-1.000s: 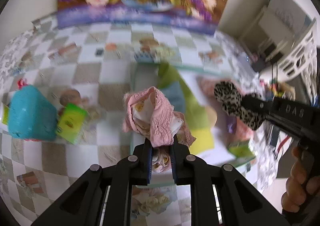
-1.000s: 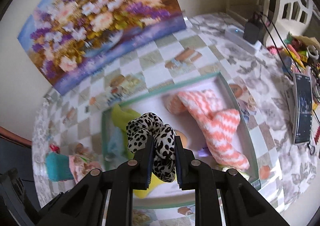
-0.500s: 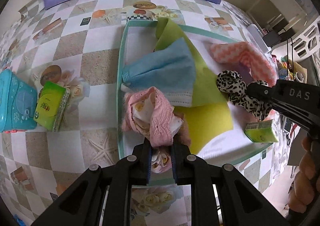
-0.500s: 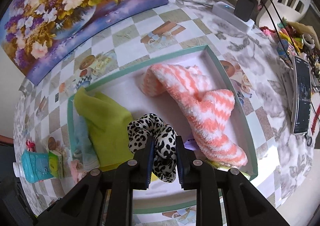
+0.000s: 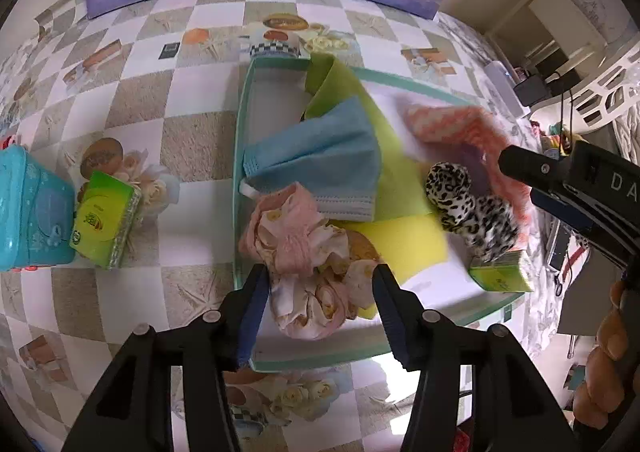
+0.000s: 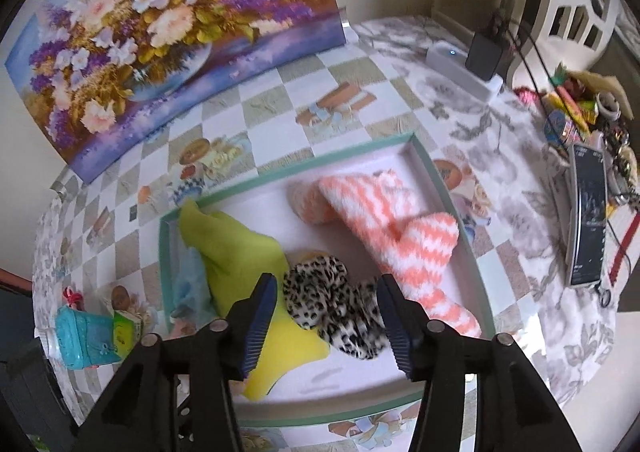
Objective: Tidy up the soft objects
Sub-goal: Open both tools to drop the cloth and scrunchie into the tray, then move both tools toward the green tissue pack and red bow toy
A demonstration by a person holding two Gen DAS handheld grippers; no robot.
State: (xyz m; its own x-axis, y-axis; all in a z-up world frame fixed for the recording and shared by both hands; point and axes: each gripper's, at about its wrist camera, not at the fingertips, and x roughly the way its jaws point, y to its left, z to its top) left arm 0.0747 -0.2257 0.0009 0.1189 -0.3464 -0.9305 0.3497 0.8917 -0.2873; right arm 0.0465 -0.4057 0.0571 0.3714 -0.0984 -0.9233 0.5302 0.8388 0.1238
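A shallow white tray with a teal rim (image 5: 239, 156) (image 6: 436, 172) holds the soft things. My left gripper (image 5: 318, 310) hangs over its near left corner, jaws opening, with the pink floral scrunchie (image 5: 304, 252) loose between them and lying in the tray. My right gripper (image 6: 326, 316) is opening too, and the leopard-print scrunchie (image 6: 336, 304) (image 5: 468, 208) rests in the tray between its fingers, untouched by the pads. A blue face mask (image 5: 316, 164), a yellow-green cloth (image 6: 236, 248) and orange-white fuzzy socks (image 6: 400, 228) lie in the tray as well.
A green tissue pack (image 5: 106, 218) and a teal box (image 5: 28, 208) stand left of the tray; another green pack (image 5: 500, 272) sits in its right corner. A flower painting (image 6: 160, 24) leans at the back. A power strip (image 6: 464, 68), phone (image 6: 586, 216) and clutter lie at the right.
Both grippers have opened: the left let go of the pink scrunchie, the right let go of the leopard scrunchie. Both scrunchies now lie in the tray. Both views have tipped down toward the tray.
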